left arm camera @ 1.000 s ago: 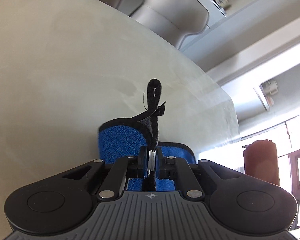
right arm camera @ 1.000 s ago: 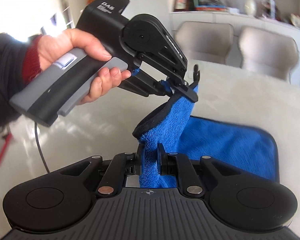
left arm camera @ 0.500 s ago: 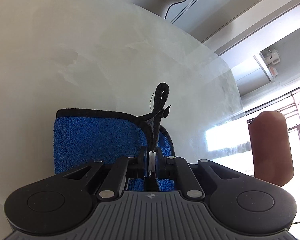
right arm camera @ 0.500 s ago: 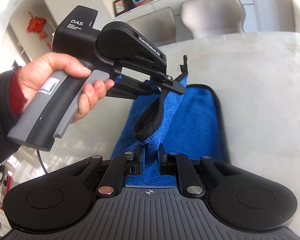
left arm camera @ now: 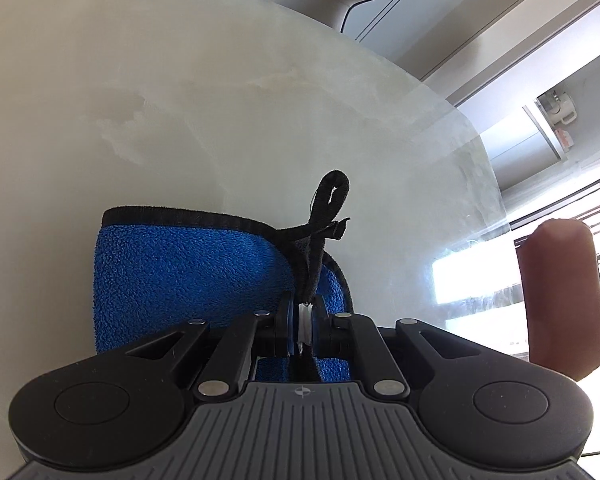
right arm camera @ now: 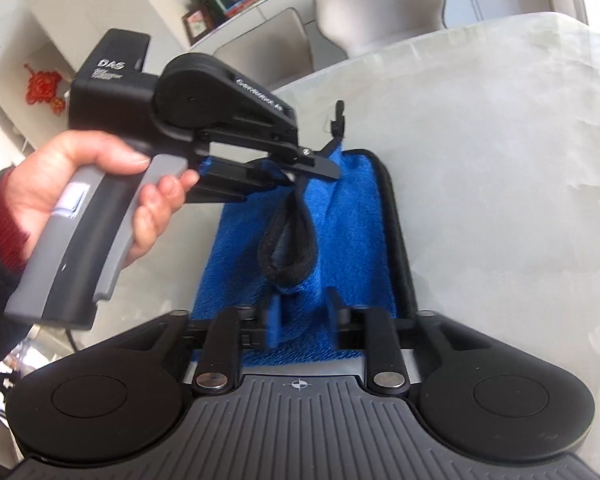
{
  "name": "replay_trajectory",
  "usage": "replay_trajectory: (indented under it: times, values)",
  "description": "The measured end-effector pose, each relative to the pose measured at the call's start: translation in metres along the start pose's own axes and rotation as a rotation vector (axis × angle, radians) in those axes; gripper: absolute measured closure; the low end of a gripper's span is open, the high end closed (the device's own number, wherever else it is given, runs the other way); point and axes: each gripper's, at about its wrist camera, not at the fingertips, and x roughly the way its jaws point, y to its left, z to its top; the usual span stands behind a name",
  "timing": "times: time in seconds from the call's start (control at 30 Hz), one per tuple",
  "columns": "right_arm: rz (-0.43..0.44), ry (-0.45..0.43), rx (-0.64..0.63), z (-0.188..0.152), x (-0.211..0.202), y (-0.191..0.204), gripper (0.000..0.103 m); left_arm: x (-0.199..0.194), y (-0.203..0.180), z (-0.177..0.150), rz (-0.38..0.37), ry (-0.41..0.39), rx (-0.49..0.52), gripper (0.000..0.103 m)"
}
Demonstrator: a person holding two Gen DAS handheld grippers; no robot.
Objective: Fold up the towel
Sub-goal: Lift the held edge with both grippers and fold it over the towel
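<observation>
right gripper [right arm camera: 300, 312] fingers now parted around the blue towel [right arm camera: 352, 216] at lower centre, left gripper [left arm camera: 305, 320] pinching its black-edged corner over the pale table [left arm camera: 220, 100]; fold apparently being laid down.

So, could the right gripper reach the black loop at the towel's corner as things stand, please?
Probably not directly: the loop juts up just past the left gripper, which pinches that towel corner and crowds the approach, and the right gripper has a raised fold between its parted fingers.
</observation>
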Motion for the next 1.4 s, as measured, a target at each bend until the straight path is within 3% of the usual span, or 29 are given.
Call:
replay_trajectory:
  times: [0.17,0.27,0.47,0.57,0.63,0.87,0.93,1.17,1.4]
  values:
    - [-0.057,-0.014,-0.078,0.001,0.003,0.012,0.073,-0.001,-0.010,-0.002,0.040,-0.014,0.054,0.096]
    - [-0.076,-0.030,-0.114,-0.001,-0.001,0.015,0.082,-0.002,-0.018,-0.004,0.066,-0.028,0.098,0.096]
    - [-0.080,-0.055,-0.078,-0.006,-0.004,0.010,0.086,-0.001,-0.028,-0.011,0.089,-0.038,0.151,0.094]
    - [-0.081,-0.034,-0.042,-0.009,-0.003,0.003,0.086,-0.001,-0.034,-0.016,0.098,-0.041,0.187,0.086]
    - [-0.072,-0.019,0.004,-0.010,0.001,-0.003,0.085,-0.001,-0.038,-0.020,0.095,-0.043,0.209,0.076]
    - [-0.059,-0.016,0.052,-0.010,0.001,-0.003,0.083,-0.012,-0.044,-0.024,0.078,-0.089,0.262,0.068]
    - [-0.054,-0.016,0.062,-0.011,0.002,-0.004,0.083,-0.021,-0.041,-0.024,0.065,-0.122,0.256,0.060]
    - [-0.052,-0.056,0.044,-0.017,-0.009,-0.002,0.087,-0.039,-0.034,-0.023,0.057,-0.183,0.274,0.053]
    - [-0.057,-0.044,0.111,-0.023,-0.017,-0.012,0.087,-0.025,-0.022,-0.038,0.068,-0.142,0.338,0.052]
